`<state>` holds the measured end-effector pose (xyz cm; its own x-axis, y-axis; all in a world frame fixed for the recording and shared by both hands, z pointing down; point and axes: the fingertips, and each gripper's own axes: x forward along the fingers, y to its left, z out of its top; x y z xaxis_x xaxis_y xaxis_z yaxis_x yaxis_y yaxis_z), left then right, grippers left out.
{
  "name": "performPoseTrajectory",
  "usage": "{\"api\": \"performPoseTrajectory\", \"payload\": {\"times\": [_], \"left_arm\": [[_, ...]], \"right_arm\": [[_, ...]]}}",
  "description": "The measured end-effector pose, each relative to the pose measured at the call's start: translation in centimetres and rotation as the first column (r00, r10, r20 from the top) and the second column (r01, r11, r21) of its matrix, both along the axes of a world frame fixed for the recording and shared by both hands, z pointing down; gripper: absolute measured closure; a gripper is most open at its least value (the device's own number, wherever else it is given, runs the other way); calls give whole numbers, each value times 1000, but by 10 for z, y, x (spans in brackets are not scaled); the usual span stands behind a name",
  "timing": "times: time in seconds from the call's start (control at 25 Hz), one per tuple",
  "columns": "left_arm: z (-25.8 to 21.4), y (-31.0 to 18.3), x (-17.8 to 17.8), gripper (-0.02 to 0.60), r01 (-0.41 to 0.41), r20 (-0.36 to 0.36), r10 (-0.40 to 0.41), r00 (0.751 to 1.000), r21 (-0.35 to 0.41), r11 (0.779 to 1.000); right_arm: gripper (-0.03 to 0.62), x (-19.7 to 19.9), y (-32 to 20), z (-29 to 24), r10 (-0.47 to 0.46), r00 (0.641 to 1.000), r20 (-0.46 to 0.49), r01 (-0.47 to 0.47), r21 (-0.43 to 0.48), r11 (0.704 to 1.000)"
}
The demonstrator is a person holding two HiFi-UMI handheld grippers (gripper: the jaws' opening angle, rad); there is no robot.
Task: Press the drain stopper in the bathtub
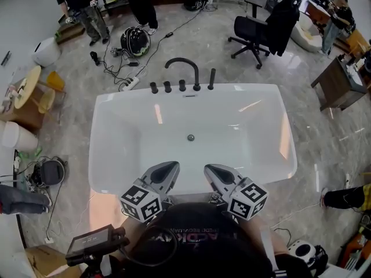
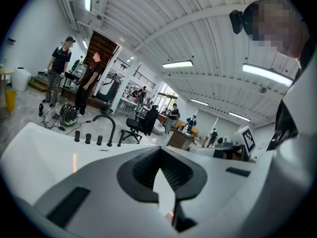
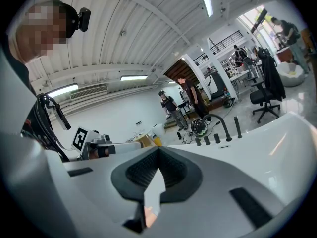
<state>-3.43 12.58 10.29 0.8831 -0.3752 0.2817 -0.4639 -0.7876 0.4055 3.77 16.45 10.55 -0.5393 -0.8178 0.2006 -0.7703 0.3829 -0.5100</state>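
The left grey plastic gripper (image 1: 167, 169) and the right grey plastic gripper (image 1: 213, 171) have smooth rounded shells, with black ribbed pads (image 2: 143, 168) inside. Each carries a white cube with black square markers (image 1: 141, 202). The person wears a black shirt with pale print (image 1: 200, 242). Thin black cables (image 3: 49, 117) run near the shoulder.

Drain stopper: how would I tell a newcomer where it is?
Find the white bathtub in the middle of the head view. On its floor, in line with the black arched faucet at the far rim, sits the drain stopper: a small grey disc, the only dark spot on the white basin.
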Motion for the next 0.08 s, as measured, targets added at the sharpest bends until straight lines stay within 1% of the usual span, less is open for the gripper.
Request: {"api": "performPoseTrajectory", "payload": {"times": [0.08], "left_arm": [[1,1,0,574,0,1,0,1000,-1,1000]], "right_arm": [[579,-1,1,1,-1,1000,0,1,-1,1000]]}}
